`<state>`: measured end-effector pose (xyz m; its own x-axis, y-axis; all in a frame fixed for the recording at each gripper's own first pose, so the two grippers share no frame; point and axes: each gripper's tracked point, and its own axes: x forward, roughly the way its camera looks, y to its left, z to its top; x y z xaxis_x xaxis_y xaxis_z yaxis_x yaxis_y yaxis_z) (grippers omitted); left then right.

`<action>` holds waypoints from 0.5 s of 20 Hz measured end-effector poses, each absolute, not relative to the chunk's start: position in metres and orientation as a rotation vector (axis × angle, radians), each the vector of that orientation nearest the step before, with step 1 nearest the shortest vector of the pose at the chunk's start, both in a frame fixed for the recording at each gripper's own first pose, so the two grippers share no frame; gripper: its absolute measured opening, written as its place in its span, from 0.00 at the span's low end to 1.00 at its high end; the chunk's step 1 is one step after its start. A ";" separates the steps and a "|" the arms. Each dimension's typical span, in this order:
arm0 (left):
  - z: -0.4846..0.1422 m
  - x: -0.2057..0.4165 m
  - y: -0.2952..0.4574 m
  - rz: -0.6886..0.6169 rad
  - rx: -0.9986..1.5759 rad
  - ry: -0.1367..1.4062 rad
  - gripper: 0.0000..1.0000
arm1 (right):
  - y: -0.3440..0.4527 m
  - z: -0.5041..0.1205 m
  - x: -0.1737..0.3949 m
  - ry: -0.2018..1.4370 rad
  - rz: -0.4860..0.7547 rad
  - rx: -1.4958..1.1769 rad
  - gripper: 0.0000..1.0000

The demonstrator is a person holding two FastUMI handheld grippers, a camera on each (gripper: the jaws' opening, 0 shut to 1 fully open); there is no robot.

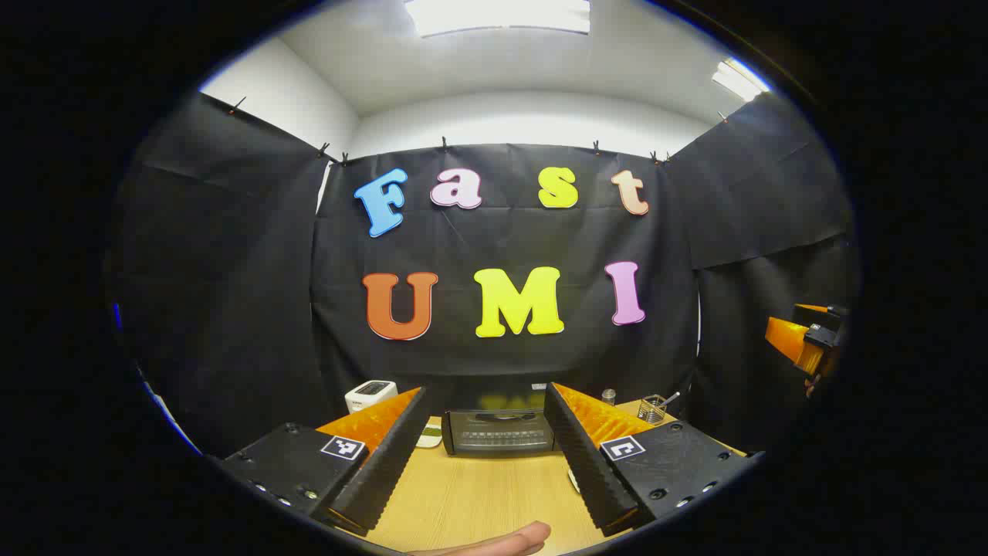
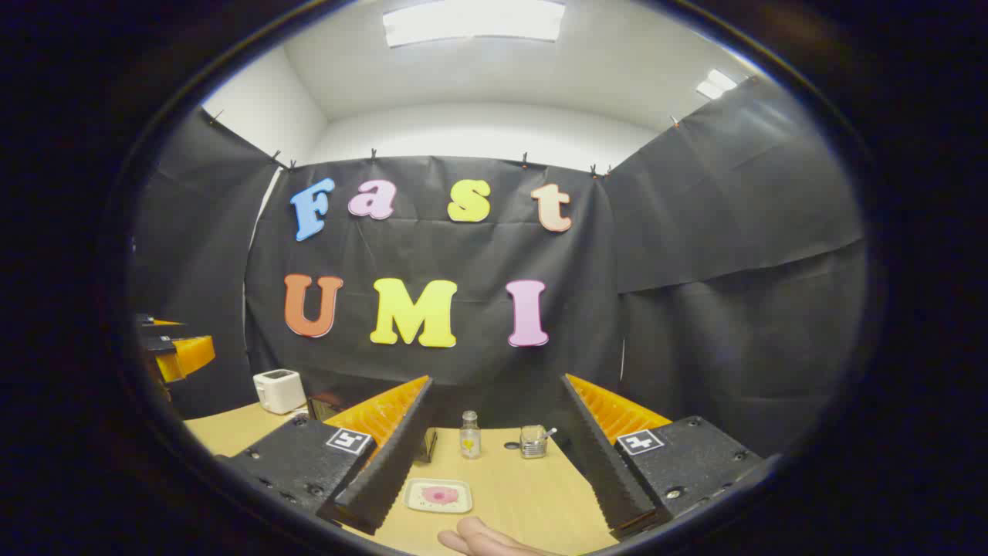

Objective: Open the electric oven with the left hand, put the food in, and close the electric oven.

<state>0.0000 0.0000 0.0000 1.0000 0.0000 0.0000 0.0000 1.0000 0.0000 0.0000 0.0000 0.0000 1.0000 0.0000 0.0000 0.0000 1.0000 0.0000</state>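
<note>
The black electric oven (image 1: 499,431) stands at the back of the wooden table (image 1: 478,502), door closed, seen between the fingers of my left gripper (image 1: 485,463), which is open and holds nothing. In the right gripper view a small white plate with pink food (image 2: 439,495) lies on the table (image 2: 525,502) between the fingers of my right gripper (image 2: 494,455), also open and well short of the plate. The oven's corner (image 2: 324,405) peeks out behind the right gripper's left finger. Each gripper appears at the other view's edge: right gripper (image 1: 806,344), left gripper (image 2: 174,351).
A white toaster (image 1: 370,395) (image 2: 279,390) sits left of the oven. A glass bottle (image 2: 468,434) and a small jar with a spoon (image 2: 532,441) stand at the back right of the table, the jar (image 1: 654,408) also beside the oven. A fingertip (image 1: 502,540) (image 2: 478,537) shows at the bottom.
</note>
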 end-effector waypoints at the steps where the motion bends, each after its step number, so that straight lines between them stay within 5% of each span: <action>1: -0.002 0.001 -0.001 -0.001 0.001 0.008 0.95 | -0.004 0.002 0.000 -0.007 -0.010 -0.001 1.00; 3: -0.006 0.002 -0.003 -0.005 0.010 0.021 0.95 | -0.010 0.007 0.001 -0.024 -0.023 -0.001 1.00; 4: -0.006 0.003 -0.003 -0.006 0.012 0.021 0.84 | -0.013 0.006 0.002 -0.024 -0.027 -0.004 1.00; 5: -0.006 0.003 -0.003 -0.005 0.011 0.020 0.95 | -0.013 0.007 0.003 -0.024 -0.025 -0.003 1.00; 10: -0.003 0.006 -0.002 0.000 -0.004 0.013 0.95 | -0.022 0.000 0.015 0.013 -0.024 0.013 1.00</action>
<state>0.0062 -0.0019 -0.0027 0.9999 0.0000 -0.0130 -0.0001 1.0000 -0.0043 0.0153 -0.0217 -0.0005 0.9996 -0.0239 -0.0136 0.0241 0.9996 0.0129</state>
